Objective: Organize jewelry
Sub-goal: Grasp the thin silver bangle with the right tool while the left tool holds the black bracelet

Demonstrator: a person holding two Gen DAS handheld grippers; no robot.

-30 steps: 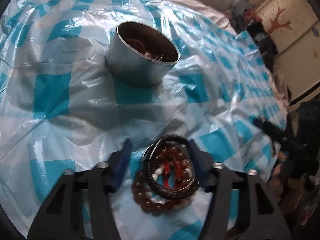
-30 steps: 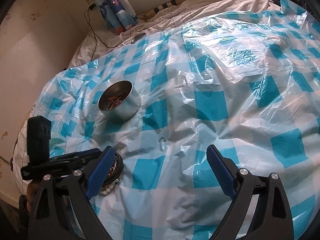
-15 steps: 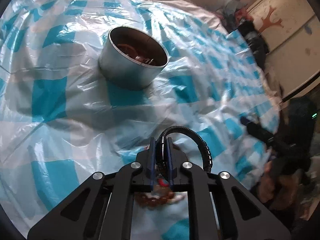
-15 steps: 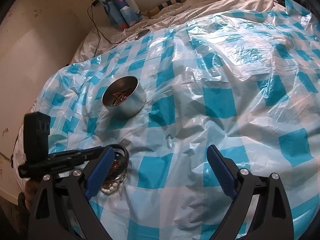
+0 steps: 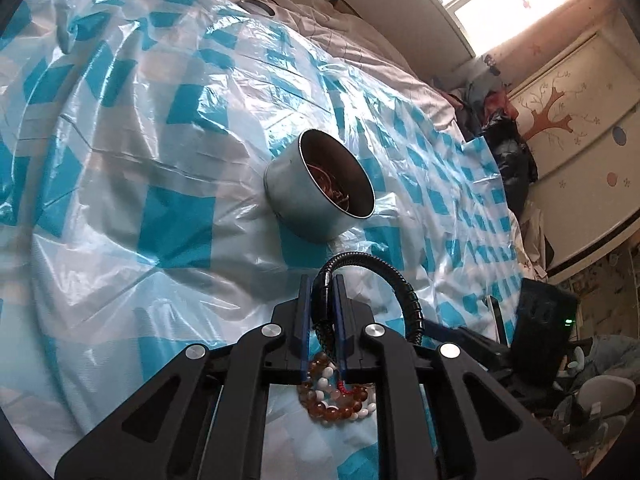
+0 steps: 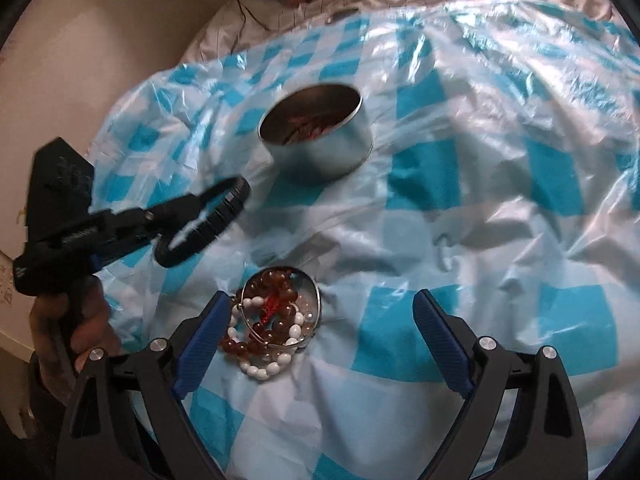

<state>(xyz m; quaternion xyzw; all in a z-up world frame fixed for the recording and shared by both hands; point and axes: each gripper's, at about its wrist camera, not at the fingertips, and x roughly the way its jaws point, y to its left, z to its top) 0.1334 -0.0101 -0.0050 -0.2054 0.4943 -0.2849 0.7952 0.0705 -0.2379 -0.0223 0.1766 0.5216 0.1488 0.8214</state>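
- Jewelry is lying in a small heap (image 6: 274, 320) on the blue-and-white checked plastic sheet (image 6: 480, 200), on the near side of the round metal tin (image 6: 320, 136) and a little apart from it.
- I am pinching a black ribbed bangle (image 5: 384, 280) in my left gripper (image 5: 323, 312); its blue pads are pressed together on the band, and the loop is arching out to the right of the fingers.
- From my right camera, that bangle (image 6: 208, 220) is hanging clear of the sheet, between the tin and the heap, off to the tin's left side.
- My left hand (image 6: 68, 320) is wrapped around the gripper's handle, further left of the tin.
- The tin (image 5: 320, 192) is sitting open on the sheet, with reddish-brown pieces (image 5: 332, 184) inside it; I cannot tell what they are.
- The heap is amber beads, white beads, a red tassel (image 6: 272, 306) and a thin silver bangle (image 6: 316, 304) circling part of them.
- My right gripper (image 6: 328, 336) is standing spread wide, its jaws closing, on the near side of the heap from the tin; the left pad (image 6: 204, 336) is just beside the beads, and the beads are lying at the left end of the gap, not pressed.
- Under my left gripper, the amber and white beads (image 5: 336, 396) are showing on the sheet below the pads.
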